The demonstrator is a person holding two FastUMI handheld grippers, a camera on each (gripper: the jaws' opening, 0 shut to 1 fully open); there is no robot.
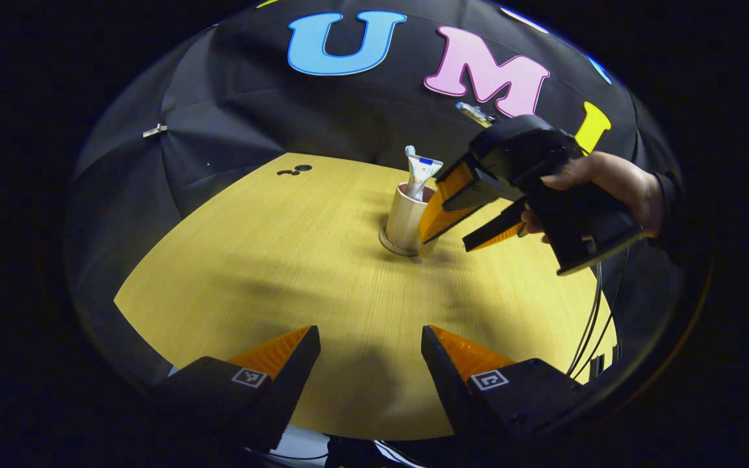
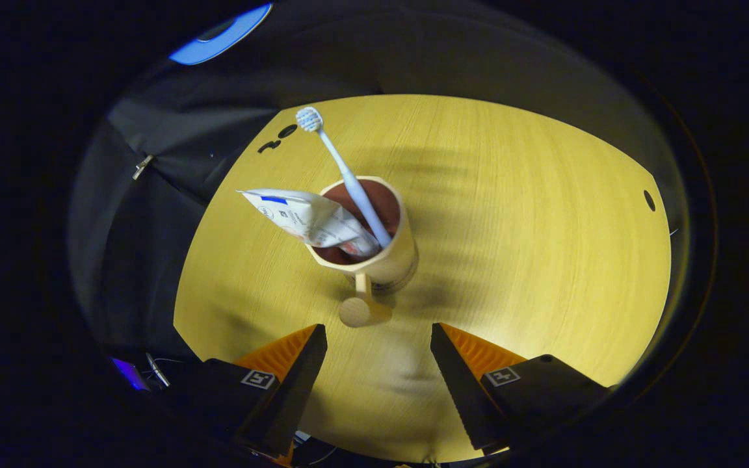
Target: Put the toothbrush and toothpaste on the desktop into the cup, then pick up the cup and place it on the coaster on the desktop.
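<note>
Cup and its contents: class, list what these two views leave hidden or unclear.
1. Left gripper view: the right claw covers the right side of the cup, including any handle.
2. Left gripper view: the toothpaste top shows; the cup wall hides its lower part.
3. Right gripper view: the cup hides most of the coaster beneath it.
4. Right gripper view: the toothbrush handle's lower end is inside the cup.

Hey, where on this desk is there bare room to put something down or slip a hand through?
The desk is bare from the left gripper up to the cup, and out to its left edge. In the right gripper view, the stretch right of the cup is bare too. It is crowded at the cup, which holds the toothbrush and toothpaste, with the right gripper beside it.
</note>
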